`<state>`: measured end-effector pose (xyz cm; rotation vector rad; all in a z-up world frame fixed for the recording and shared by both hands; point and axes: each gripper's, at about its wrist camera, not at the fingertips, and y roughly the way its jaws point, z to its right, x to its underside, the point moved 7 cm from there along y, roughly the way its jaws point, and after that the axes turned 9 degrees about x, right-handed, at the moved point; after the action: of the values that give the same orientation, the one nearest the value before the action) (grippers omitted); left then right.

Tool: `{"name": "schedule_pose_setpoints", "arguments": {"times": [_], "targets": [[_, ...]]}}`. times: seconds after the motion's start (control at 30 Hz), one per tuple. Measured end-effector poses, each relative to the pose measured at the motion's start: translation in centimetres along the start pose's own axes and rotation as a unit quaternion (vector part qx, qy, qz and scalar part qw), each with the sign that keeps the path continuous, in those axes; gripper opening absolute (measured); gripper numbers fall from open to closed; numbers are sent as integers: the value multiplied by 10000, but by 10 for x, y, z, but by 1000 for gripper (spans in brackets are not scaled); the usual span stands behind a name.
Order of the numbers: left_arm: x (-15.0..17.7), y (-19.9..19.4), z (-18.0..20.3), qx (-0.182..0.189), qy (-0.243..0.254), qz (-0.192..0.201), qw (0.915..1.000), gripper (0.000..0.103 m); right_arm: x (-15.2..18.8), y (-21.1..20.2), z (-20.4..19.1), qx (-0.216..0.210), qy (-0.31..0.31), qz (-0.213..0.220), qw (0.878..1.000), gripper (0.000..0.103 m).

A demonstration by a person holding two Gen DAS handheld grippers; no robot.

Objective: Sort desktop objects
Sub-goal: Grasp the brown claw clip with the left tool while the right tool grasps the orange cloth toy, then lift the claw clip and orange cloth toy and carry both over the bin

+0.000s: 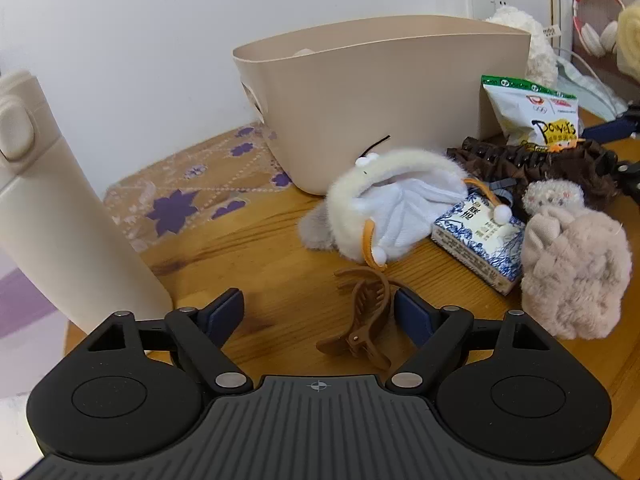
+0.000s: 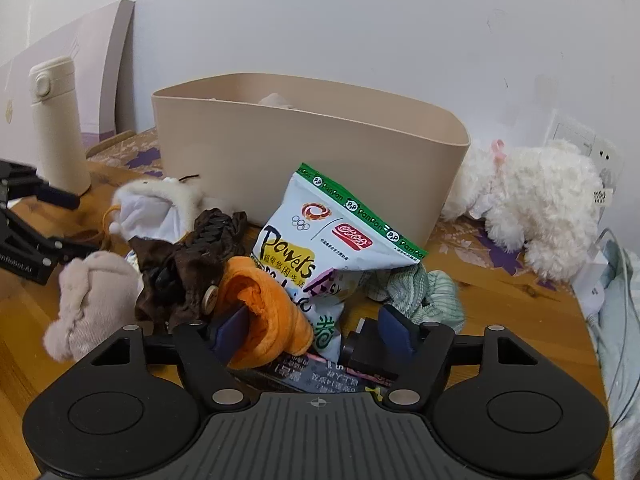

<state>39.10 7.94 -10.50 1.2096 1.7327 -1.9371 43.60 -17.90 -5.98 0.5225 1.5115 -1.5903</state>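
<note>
The left gripper (image 1: 319, 310) hangs low over the wooden table (image 1: 256, 256) with its jaws spread wide and gripping nothing; between its fingertips, close against the right-hand one, lies a brown hair claw (image 1: 362, 316), its long axis running away from the camera, teeth toward the pile and hinge end toward the gripper. Beyond it sit a white plush toy (image 1: 384, 208), a blue-patterned small carton (image 1: 480, 240) and a beige fuzzy toy (image 1: 576, 272); the beige storage bin (image 1: 372, 96) stands upright behind them, a cream bottle (image 1: 52, 216) at far left.

The right gripper (image 2: 316, 332) is likewise wide open; an orange plush piece (image 2: 268, 312) rests against its left fingertip (whether it is actually pressed there is hard to judge), and a snack bag (image 2: 320, 248) leans tilted toward the bin (image 2: 304, 152).
</note>
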Motion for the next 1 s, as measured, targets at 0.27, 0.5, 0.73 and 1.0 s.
{"name": "schedule_pose_setpoints", "arguments": {"times": [0.27,0.5,0.73,1.0], "targets": [[3,0,-1,534,-588,-103,9968,53,3,-2,-10,-258,0,5,9997,25],[2,-1,16,625,-377,-175,9972,21,8,-11,-11,-203,-113,-3,9997,14],[8,-7,22,624,-324,-211,9973,20,15,-26,-2,-98,-144,36,9998,11],[7,-21,28,479,-191,-153,9986,20,6,-49,13,80,-98,271,9996,11]]}}
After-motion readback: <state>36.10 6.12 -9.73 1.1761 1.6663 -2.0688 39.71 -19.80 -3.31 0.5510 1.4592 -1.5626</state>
